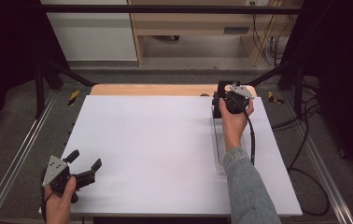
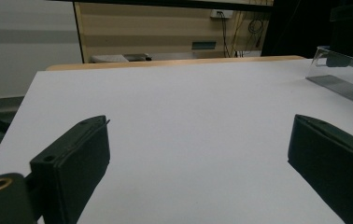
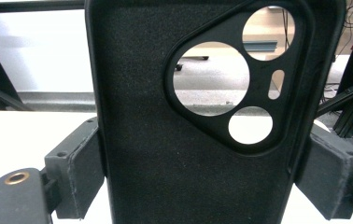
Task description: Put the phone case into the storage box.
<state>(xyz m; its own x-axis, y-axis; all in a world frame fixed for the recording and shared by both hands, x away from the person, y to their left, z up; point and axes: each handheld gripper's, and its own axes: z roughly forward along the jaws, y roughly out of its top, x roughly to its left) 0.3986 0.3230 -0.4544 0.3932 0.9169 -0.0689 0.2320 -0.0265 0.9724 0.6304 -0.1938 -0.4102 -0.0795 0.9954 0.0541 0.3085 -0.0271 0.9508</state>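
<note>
Left gripper point(image 1: 87, 164): closest to us in the high view, at the near left corner of the white table point(image 1: 156, 140). A hand point(image 1: 60, 198) holds it from below. Its two black jaws are wide apart and hold nothing.
Grey plate: it sits on top of the left gripper, shaped like a triangle.
Right gripper point(image 1: 221, 100): at the far right side of the table, held by a hand point(image 1: 233, 116) with a blue sleeve point(image 1: 249, 191). A black cable hangs down from it beside the arm.
Clear tray point(image 1: 217, 149): it lies on the right side of the table, partly under the arm. The right gripper is up at its far end.
Wooden edge point(image 1: 151, 89): it peeks out behind the far side of the white table.

Left gripper view, jaws: one black jaw stands at the left and one at the right, with lots of bare table point(image 2: 184, 116) between them.
Left gripper view, tray point(image 2: 347, 77): the clear tray is far off at the right, sitting on the table.

Right gripper view, phone case point(image 3: 165, 140): a black phone case stands upright and very close. It has round holes near its top for the phone's camera.
Right gripper view, jaws: they press on the case from both sides, one on the left edge and one on the right edge. The case is clamped tight between them.
Right gripper view, behind: through the holes you can see the floor and a light wall.
</note>
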